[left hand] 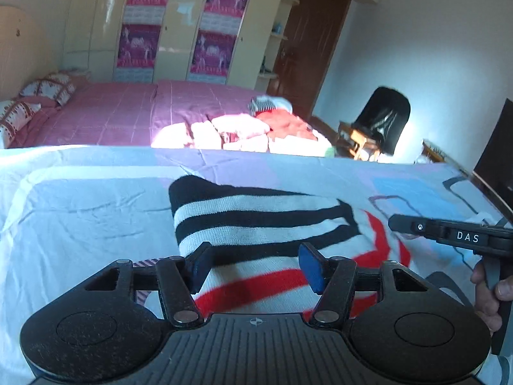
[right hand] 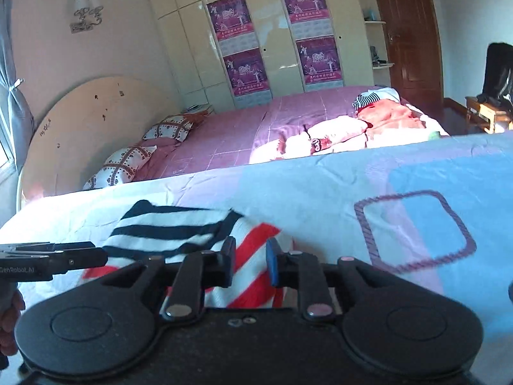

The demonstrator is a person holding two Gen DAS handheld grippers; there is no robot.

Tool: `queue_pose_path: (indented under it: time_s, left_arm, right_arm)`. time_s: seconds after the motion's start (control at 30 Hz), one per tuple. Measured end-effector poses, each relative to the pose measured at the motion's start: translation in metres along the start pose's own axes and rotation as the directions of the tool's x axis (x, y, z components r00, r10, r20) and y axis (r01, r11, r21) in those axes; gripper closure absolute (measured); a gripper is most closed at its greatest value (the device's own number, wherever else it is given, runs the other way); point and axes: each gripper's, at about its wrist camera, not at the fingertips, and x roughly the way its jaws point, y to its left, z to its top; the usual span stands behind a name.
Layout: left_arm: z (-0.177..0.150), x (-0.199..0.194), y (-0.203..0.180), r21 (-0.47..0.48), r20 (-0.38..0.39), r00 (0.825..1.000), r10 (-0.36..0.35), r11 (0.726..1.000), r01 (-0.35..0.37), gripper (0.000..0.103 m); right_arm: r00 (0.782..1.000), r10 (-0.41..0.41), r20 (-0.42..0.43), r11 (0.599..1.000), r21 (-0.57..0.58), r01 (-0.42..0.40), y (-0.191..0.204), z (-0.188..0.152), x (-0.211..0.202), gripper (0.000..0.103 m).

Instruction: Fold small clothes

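We read "DAS" in white capitals on the black body of the right gripper (left hand: 392, 223), seen to the right of the left gripper (left hand: 255, 264) in its own view. To the left of the right gripper in the right wrist view, the left gripper's side carries "GenRobot.AI" in pale letters. The posters (right hand: 247, 72) on the wardrobe ahead of us show large figures resembling "2010"; their smaller print is too small to read.
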Motion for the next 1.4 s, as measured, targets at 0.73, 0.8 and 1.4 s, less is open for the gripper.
queue_pose_path:
  time_s: [0.73,0.8,1.4]
  left_arm:
    - [-0.020,-0.042,-0.025,0.178,-0.031,0.993,0.118,0.978,-0.110,0.020]
    - [-0.027,-0.055,-0.009,0.108,-0.052,0.997,0.065,0.992,-0.059,0.020]
    - [-0.053,-0.009,0.068,-0.425,-0.089,0.865,-0.494,0.804,0.416,0.025]
  right_arm:
    - [0.991,0.069,-0.115,0.989,0.136,-0.053,-0.022,-0.025,-0.044,0.048]
    - [0.986,0.115,-0.125,0.974,0.209,-0.087,-0.033,-0.033,-0.057,0.040]
    - [0.851,0.496,-0.174,0.782,0.517,-0.349,-0.064,-0.051,0.002,0.044]
